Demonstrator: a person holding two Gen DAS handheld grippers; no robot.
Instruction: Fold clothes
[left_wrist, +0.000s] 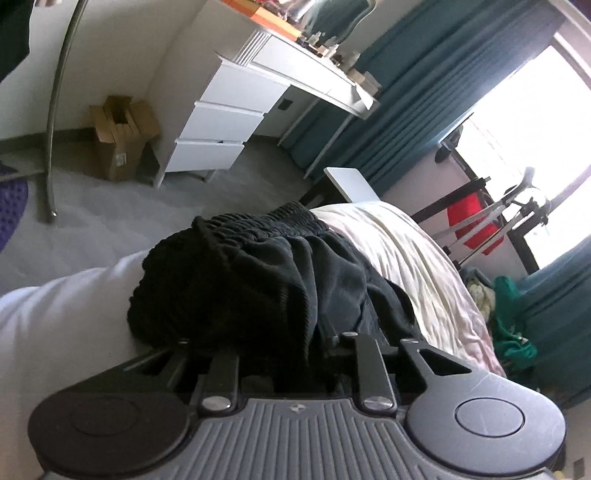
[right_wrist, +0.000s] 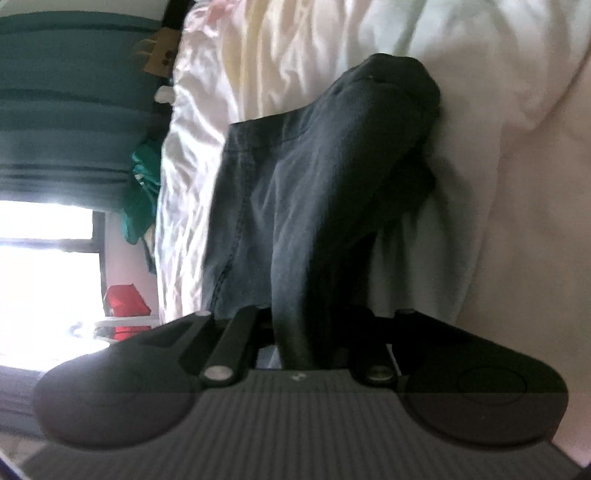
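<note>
A dark grey-black garment (left_wrist: 280, 273) with a ribbed elastic waistband lies bunched on the pale bed cover (left_wrist: 413, 266). My left gripper (left_wrist: 291, 343) is shut on the garment near its waistband; the cloth drapes over and hides the fingertips. In the right wrist view the same garment (right_wrist: 314, 177) stretches away across the bed cover (right_wrist: 480, 147). My right gripper (right_wrist: 295, 332) is shut on a fold of it, and the cloth runs down between the jaws.
A white chest of drawers (left_wrist: 221, 122) and a white desk (left_wrist: 325, 77) stand against the wall, with a cardboard box (left_wrist: 122, 140) on the grey floor. Teal curtains (left_wrist: 424, 92) frame a bright window. Green cloth (left_wrist: 509, 332) lies beside the bed.
</note>
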